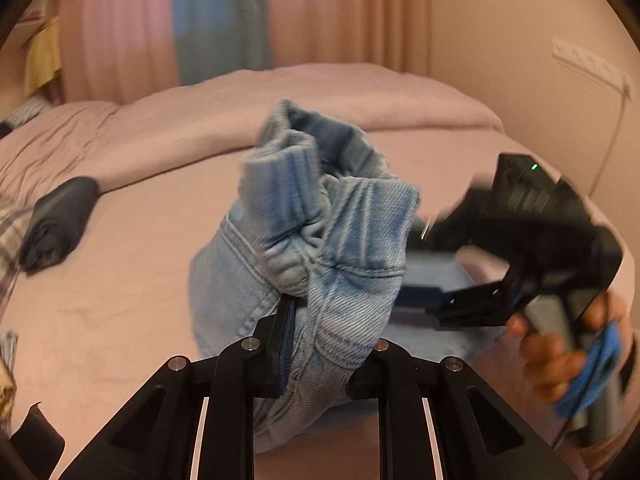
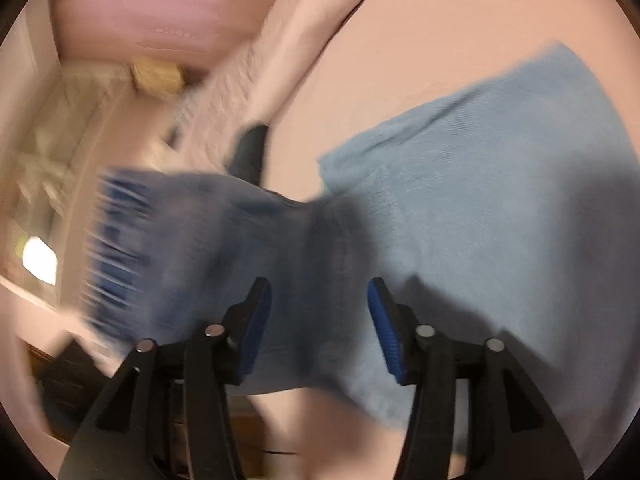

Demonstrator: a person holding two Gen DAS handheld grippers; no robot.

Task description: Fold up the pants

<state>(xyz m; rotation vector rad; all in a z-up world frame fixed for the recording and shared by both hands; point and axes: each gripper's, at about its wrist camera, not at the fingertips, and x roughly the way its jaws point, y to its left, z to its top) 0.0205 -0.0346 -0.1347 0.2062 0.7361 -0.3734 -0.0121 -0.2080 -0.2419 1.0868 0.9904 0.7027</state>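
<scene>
In the left wrist view, the left gripper was closed tight on a bunched handful of the pants, light blue denim that rose in thick folds above the fingertips and hid most of the right-hand pad. The rest of the pants trailed down onto the bed, which was covered by a pink sheet. To the right, the right gripper reached in sideways, held by a hand with a blue strap around it; its fingers lay close to the cloth, but from here I could not tell whether they touched it. A dark folded garment lay on the bed well to the left, beside some plaid fabric at the edge of the picture. Pink and blue curtains hung behind the bed, and a white power strip showed on the wall at the upper right.

The right wrist view was heavily blurred. The right gripper stood with its jaws apart, the blue pads clear of the cloth on both sides. Denim passed between and beyond them without being pinched. One stretch of the pants lay spread flat on the pink bed to the right, while a darker, shadowed part ran left toward a smeared blue shape I could not make out. The dark garment showed small beyond it.
</scene>
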